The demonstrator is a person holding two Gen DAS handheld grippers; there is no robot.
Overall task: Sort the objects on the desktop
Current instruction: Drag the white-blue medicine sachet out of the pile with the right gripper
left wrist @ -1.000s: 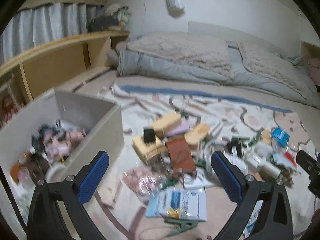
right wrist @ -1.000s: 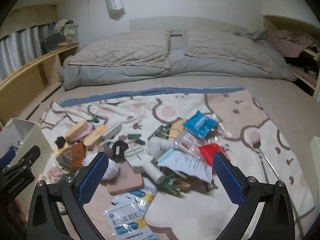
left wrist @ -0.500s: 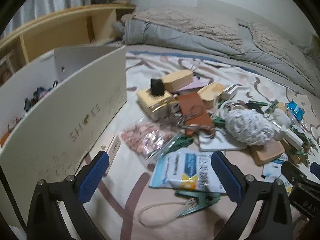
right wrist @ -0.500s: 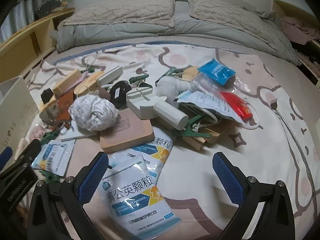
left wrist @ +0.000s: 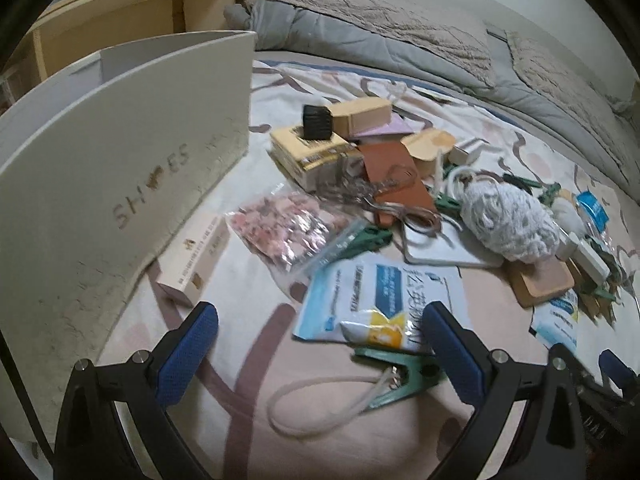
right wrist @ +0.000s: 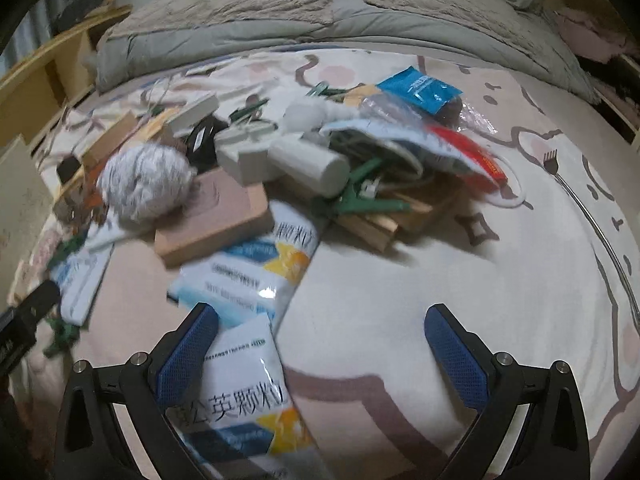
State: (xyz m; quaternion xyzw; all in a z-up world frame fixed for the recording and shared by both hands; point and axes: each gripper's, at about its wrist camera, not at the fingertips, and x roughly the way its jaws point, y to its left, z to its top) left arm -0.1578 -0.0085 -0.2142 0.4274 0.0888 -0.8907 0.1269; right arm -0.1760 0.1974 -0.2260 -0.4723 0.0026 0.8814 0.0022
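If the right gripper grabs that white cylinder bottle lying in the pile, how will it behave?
The white cylinder bottle lies on its side atop clutter, so probably rolls if nudged. Its smooth surface may slip between the pads. Looks rigid.

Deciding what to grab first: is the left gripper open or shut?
Open. The left gripper has blue pads wide apart, nothing between them, just the bedsheet.

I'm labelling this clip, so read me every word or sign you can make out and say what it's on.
"SH ES", middle letters worn: side of the white box.
"公英颗粒", first character hidden behind the hand-held gripper's finger: nearest sachet.
"颗粒", upside down: second sachet.
Print on the small carton by the box: too small to read.
Print on the blue packet and red tube: blurred, unreadable.
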